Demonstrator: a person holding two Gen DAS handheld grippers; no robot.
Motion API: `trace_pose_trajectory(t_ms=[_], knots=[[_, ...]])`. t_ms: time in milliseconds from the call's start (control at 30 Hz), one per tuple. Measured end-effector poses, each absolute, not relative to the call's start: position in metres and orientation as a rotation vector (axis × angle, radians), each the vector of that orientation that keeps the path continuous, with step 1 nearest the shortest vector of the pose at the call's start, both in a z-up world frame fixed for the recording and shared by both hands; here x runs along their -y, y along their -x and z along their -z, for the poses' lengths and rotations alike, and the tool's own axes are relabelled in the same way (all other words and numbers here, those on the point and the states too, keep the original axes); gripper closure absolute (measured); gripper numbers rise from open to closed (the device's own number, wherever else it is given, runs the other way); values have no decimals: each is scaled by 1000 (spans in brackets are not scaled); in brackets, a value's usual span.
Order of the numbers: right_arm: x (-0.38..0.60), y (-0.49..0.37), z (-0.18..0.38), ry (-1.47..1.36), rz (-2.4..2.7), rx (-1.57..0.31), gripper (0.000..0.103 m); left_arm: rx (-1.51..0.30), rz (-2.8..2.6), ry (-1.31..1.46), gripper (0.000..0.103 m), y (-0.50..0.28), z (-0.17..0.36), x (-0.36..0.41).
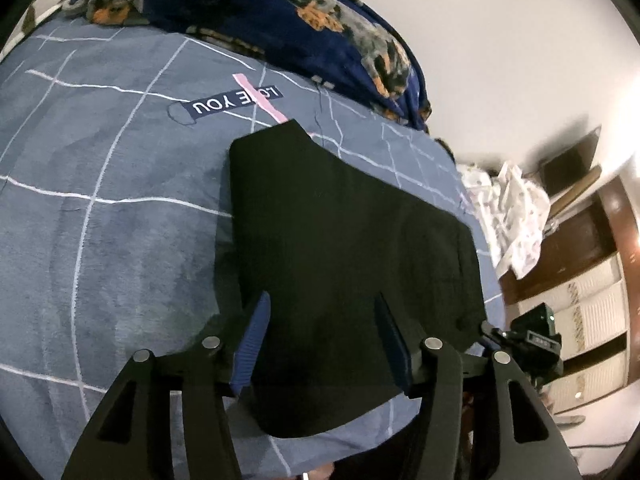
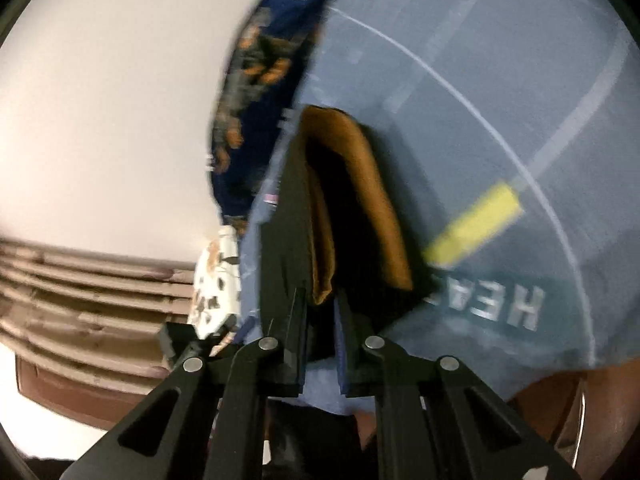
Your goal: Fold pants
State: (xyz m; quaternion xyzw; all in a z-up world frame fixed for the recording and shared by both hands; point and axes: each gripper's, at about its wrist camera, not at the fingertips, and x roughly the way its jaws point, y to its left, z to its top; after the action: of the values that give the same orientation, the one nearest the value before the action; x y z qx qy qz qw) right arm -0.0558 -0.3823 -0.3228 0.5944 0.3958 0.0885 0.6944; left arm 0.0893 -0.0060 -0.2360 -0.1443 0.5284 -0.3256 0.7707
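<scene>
The black pants [image 1: 340,248] lie folded flat on the blue-grey bed cover [image 1: 100,220]. My left gripper [image 1: 320,300] is open just above the near end of the pants, its blue-padded fingers [image 1: 252,344] spread over the cloth and empty. In the right wrist view, my right gripper [image 2: 322,296] is shut on an edge of the pants [image 2: 360,216], whose brown inner lining [image 2: 372,184] shows between the black layers. That view is blurred by motion. The right gripper's body shows at the pants' right edge in the left wrist view [image 1: 536,340].
A dark blue floral blanket [image 1: 280,12] is heaped at the far side of the bed. A white patterned cloth [image 1: 512,216] hangs off the bed's right edge. Brown wooden furniture [image 1: 580,280] stands beyond it. A yellow patch [image 2: 476,224] and lettering mark the cover.
</scene>
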Motion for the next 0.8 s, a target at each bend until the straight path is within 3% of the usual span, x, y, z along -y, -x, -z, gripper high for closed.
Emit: trace_pose_trajectory(t_ms=[133, 600, 800], knots=[[385, 59, 344, -1416, -191, -902, 94, -1148, 693, 241, 48, -84, 242, 13], [382, 48, 332, -1323, -124, -978, 94, -1221, 664, 280, 48, -84, 272, 8], [383, 49, 319, -1286, -107, -997, 87, -1222, 669, 283, 48, -86, 274, 7]])
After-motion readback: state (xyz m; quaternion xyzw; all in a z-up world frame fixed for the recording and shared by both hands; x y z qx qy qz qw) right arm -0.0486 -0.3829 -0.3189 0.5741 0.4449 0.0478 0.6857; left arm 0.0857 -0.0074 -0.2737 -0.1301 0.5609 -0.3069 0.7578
